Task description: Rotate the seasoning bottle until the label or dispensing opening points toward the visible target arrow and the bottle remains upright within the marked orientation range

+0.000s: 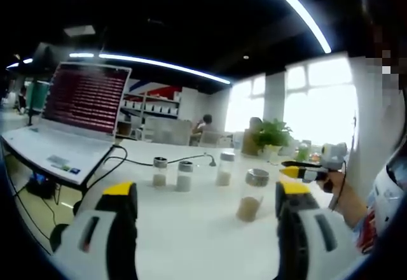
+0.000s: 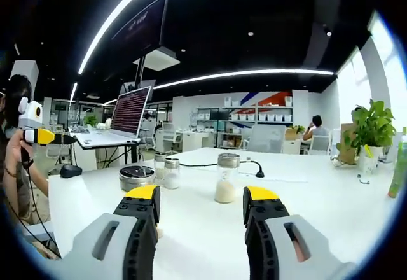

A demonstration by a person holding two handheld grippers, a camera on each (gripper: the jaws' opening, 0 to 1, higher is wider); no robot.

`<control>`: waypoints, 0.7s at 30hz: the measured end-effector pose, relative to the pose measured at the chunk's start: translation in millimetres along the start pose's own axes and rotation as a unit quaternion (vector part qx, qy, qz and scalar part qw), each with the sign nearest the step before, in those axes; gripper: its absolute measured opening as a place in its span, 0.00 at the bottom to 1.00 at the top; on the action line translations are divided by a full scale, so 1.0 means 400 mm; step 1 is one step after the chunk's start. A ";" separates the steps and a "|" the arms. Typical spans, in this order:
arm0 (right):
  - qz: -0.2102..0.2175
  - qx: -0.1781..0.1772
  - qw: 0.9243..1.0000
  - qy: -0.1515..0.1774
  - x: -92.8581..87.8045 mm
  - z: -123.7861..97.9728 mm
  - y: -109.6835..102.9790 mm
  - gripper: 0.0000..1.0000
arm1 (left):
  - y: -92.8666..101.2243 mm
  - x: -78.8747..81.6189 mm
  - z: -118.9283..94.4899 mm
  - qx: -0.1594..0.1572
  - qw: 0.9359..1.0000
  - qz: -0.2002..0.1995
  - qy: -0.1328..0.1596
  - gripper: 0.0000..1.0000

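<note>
Approach step: both hand-held grippers, left (image 1: 206,203) and right (image 2: 200,207), are spread and empty above the table (image 2: 331,210). The seasoning bottle (image 2: 227,178) stands upright ahead; next, close around it—no arrow discernible.

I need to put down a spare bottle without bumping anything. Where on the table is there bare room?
Bare white table lies right of the lone bottle, out toward the potted plant. More lies in front of the right gripper and the left gripper. It is crowded around the bottles near the cable and laptop.
</note>
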State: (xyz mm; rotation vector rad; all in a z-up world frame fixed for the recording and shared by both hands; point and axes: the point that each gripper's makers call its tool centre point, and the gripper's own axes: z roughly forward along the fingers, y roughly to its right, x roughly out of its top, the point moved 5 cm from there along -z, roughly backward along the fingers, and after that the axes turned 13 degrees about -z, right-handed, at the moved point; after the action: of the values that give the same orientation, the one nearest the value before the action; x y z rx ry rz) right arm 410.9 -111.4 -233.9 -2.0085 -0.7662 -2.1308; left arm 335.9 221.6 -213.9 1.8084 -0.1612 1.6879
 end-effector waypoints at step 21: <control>-0.026 -0.014 1.000 0.006 0.017 0.163 0.088 0.60 | -0.004 0.000 -0.004 0.002 1.000 -0.003 0.001 0.95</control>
State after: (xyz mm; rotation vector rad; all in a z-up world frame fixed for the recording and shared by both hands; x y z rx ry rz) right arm 483.6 -112.1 -217.8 -2.0089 -0.7995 -2.1911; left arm 335.3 223.7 -214.5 1.8090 -0.1520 1.6861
